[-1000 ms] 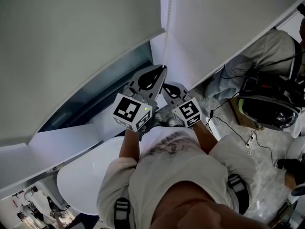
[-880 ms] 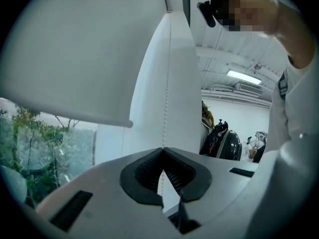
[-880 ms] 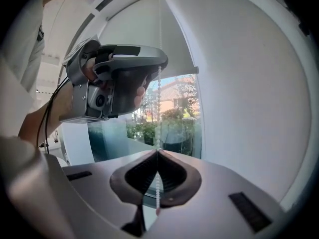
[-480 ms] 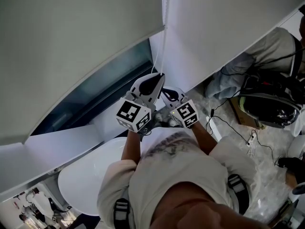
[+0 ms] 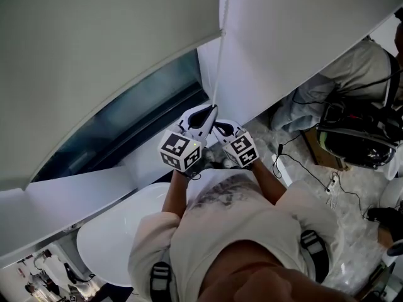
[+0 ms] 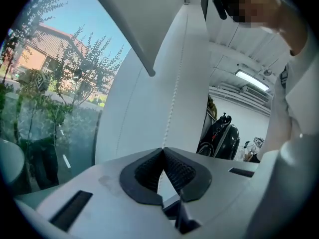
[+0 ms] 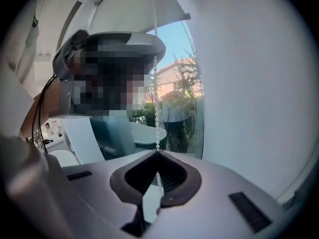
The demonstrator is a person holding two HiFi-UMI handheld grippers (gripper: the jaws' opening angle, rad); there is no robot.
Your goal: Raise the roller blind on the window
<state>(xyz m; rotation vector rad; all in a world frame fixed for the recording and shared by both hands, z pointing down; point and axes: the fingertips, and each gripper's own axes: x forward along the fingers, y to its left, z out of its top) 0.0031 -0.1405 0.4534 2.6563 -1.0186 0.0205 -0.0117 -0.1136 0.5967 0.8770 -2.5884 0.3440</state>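
Window straight ahead of you: the glass looks dark in the head view. Through it the left gripper view shows daylight, blue sky, trees and a brick house. White sill below the glass, white wall to its right. Round white table at your lower left. Cables litter the floor at your right. Ceiling strip light is lit.

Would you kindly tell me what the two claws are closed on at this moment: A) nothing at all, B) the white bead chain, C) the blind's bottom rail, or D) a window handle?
B: in each gripper view, the pads of the left claw and of the right claw meet on the white bead chain, which runs up from between them.
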